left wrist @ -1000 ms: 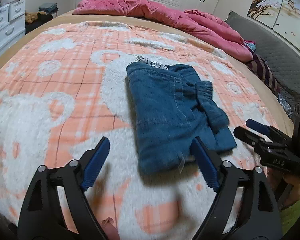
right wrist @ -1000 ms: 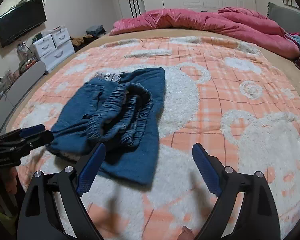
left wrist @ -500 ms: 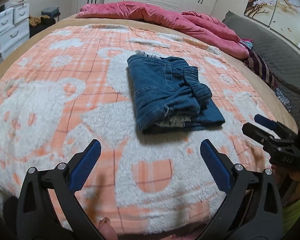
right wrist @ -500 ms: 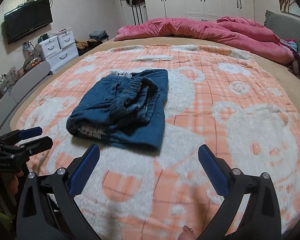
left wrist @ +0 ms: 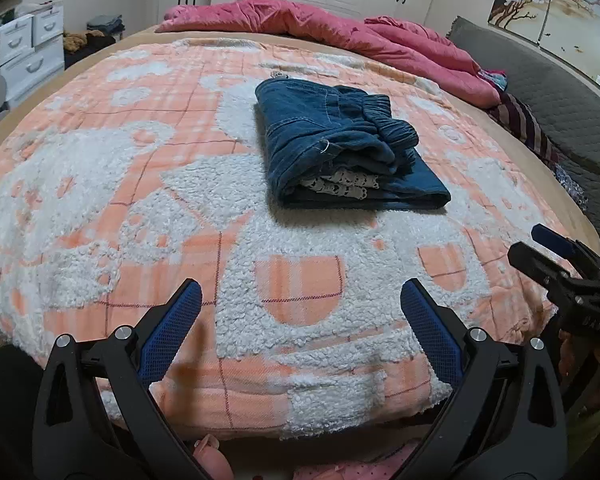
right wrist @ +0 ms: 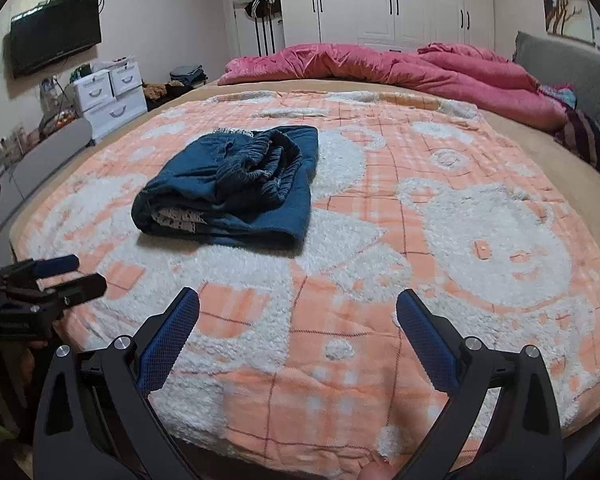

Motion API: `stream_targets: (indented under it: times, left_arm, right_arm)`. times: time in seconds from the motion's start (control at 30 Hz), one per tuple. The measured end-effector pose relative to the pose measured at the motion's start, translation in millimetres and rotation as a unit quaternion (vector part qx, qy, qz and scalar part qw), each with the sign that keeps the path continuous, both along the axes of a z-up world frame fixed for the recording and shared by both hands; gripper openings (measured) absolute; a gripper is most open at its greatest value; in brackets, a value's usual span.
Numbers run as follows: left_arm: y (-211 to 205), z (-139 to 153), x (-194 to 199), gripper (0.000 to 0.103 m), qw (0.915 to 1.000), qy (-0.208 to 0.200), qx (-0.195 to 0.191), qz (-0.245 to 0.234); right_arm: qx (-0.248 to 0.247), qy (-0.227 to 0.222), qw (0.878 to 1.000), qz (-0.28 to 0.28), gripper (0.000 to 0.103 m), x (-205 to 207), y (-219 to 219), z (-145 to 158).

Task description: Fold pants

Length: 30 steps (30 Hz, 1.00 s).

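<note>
Blue-padded fingers of left gripper and right gripper are spread wide; nothing is held. Both are kept off the near edge of the orange-white fleece blanket, well apart from the pants. Pants are seen folded into a compact denim bundle mid-bed, lace trim exposed at the near end. Pink duvet is bunched behind.

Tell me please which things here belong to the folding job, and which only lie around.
Belong to the job:
- blue pants, folded on the blanket
- left tool, open
- right tool, open

Only lying around:
- pink duvet
- white drawers
- wall TV
- orange bear blanket
</note>
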<state>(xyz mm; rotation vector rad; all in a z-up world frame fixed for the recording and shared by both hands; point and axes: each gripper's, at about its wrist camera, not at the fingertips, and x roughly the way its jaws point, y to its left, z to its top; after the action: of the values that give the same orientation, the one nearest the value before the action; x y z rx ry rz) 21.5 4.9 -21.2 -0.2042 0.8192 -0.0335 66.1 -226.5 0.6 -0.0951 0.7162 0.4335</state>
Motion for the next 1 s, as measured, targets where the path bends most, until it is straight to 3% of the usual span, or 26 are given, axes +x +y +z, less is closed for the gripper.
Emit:
stream_targets:
  times: [1.0]
  left_arm:
    - [-5.3, 0.4, -1.9, 0.094, 0.9999, 0.002, 0.015, 0.003]
  right_arm:
    - [0.008, 0.021, 1.000, -0.014, 0.099, 5.1, -3.3, -9.7]
